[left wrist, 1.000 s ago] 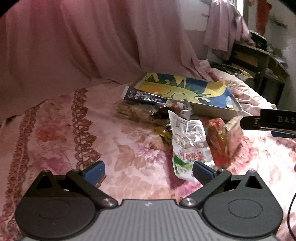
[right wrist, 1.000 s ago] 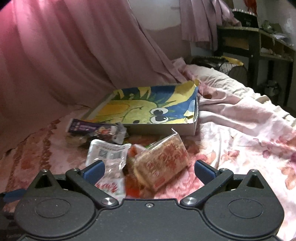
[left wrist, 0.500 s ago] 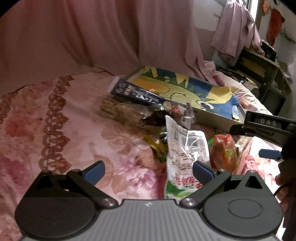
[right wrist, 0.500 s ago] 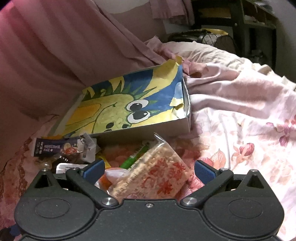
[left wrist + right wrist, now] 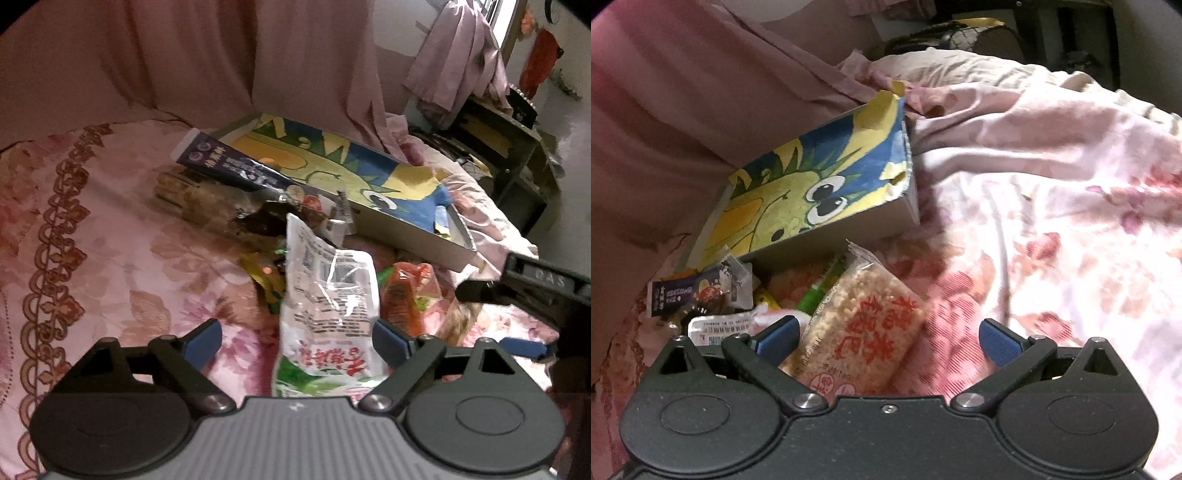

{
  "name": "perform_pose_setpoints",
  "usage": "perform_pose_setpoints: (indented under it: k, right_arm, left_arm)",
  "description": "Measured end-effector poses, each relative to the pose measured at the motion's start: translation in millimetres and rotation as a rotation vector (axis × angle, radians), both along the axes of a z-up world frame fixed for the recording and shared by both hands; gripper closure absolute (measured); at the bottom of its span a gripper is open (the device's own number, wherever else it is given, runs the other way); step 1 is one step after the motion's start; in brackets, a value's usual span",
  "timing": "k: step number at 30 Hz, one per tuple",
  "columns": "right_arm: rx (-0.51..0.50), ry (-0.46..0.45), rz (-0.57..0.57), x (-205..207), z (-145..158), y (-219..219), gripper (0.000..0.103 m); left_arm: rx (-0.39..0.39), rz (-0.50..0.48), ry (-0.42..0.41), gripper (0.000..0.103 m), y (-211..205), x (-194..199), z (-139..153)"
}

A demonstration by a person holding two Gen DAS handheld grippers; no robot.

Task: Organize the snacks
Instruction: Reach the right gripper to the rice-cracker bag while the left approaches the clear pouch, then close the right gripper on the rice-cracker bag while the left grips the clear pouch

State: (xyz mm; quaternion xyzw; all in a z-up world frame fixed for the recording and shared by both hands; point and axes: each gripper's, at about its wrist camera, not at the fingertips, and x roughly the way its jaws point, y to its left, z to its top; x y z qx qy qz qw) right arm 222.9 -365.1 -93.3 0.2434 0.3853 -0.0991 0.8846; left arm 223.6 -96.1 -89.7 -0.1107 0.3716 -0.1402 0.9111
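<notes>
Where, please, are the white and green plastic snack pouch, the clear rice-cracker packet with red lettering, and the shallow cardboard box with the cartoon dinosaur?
White and green plastic snack pouch [image 5: 328, 317]: left wrist view, its clear middle panel.
Clear rice-cracker packet with red lettering [image 5: 864, 328]: right wrist view, its printed face.
Shallow cardboard dinosaur box [image 5: 864, 229]: right wrist view, its near grey side wall.

A heap of snacks is shown on a floral bedspread [image 5: 110, 266]. A white-and-green pouch [image 5: 328, 325] lies foremost, beside an orange packet [image 5: 406, 295]. A dark blue bar wrapper [image 5: 229, 166] rests on a brown packet [image 5: 207, 206]. A clear rice-cake pack [image 5: 864, 325] with red lettering lies tilted. Behind them sits a shallow box [image 5: 812, 195] printed with a cartoon dinosaur.
</notes>
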Motion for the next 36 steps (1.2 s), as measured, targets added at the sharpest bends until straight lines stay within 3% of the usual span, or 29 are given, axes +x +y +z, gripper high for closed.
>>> perform_pose_setpoints:
  k: [9, 12, 20, 27, 30, 36]
  right_arm:
    - [0.102, 0.030, -0.009, -20, -3, -11, 0.002]
    - [0.157, 0.040, 0.009, -20, -6, -10, 0.003]
    - [0.147, 0.026, 0.023, -25, 0, -3, 0.012]
    - [0.148, 0.008, -0.031, -36, 5, -14, 0.029]
    - [0.175, 0.007, -0.029, -36, 4, -18, 0.031]
    - [0.222, 0.007, -0.003, -33, 1, -17, 0.031]
  left_arm:
    - [-0.040, -0.025, 0.044, 0.038, -3, 4, -4]
    - [-0.034, -0.007, 0.058, 0.043, -2, 7, -7]
    - [-0.057, 0.016, 0.087, 0.049, 1, 17, -15]
    - [-0.059, 0.007, 0.085, 0.059, -8, 11, -13]
    - [-0.049, -0.015, 0.068, 0.069, -16, 7, -10]
    - [-0.067, -0.027, 0.032, 0.076, -26, 3, -2]
